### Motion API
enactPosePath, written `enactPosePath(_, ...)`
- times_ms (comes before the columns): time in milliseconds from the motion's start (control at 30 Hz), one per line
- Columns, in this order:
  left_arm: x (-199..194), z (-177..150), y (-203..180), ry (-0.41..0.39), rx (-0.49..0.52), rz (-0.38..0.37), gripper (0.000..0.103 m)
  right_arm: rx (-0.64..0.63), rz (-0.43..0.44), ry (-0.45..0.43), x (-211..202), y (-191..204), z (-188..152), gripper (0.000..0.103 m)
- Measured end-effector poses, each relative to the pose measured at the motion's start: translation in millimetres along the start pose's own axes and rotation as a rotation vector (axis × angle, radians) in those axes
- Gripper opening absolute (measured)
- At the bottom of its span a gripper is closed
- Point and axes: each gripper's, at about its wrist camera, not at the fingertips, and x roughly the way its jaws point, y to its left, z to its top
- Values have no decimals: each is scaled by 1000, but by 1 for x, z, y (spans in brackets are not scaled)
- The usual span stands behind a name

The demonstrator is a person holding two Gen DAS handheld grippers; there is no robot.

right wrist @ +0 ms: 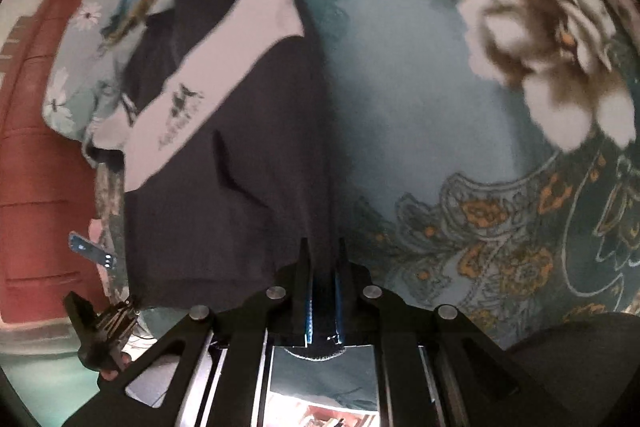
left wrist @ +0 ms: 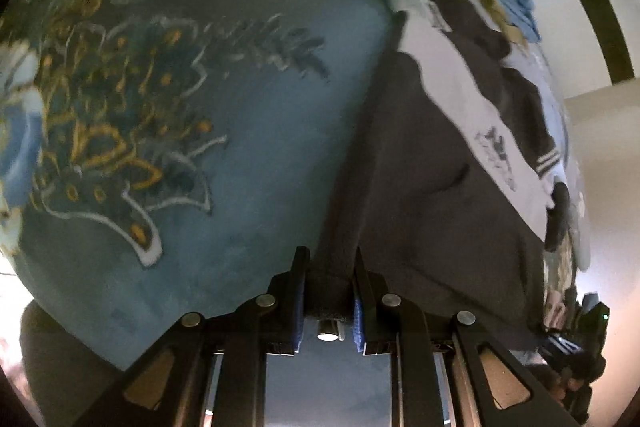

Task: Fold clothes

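Lower centre both views: my left gripper point(left wrist: 329, 281) and right gripper point(right wrist: 323, 267) clamped on dark garment point(left wrist: 420, 187) edge; soft, floppy, I keep corners.

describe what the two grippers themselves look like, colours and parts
The left gripper and the right gripper look alike: matte black angular linkage arms with round silver pivot pins, thin black fingers lined with blue pads, and shiny metal rails beneath. No cables or sleeves show.

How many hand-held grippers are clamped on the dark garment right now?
2. The left hand-held gripper pinches one edge of the dark garment; the right hand-held gripper pinches another edge. Both hold it over the blue floral blanket.
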Motion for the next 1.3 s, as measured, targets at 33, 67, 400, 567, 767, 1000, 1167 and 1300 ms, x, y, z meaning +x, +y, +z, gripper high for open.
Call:
enactPosePath(33, 2, -1, 1, -1, -7, 0, 20, -6, -11, 2, 2, 2, 1, 8)
enactPosePath(67, 4, -1, 3, -1, -14, 1, 20, -11, -20, 6, 4, 4, 2, 8)
enactPosePath(400, -20, -11, 9, -32, -45, -97, 33, -27, -8, -28, -9, -1, -5, 11)
enactPosePath(567, -40, -1, 12, -85, -79, -109, 41, -3, 58, -156, -43, -8, -5, 36)
enactPosePath(767, -48, 29, 20, -116, -172, -184, 45, -102, 149, -233, -58, 12, 18, 48)
enactPosePath(1000, -43, 74, 38, -117, -404, -371, 56, -126, 272, -242, -45, 8, 25, 66)
enactPosePath(1167, -23, 117, 38, -150, -578, -471, 62, -86, 299, -287, -52, -8, 26, 77)
enactPosePath(1300, 3, 151, 43, -156, -791, -648, 66, -36, 330, -309, -49, -19, 31, 90)
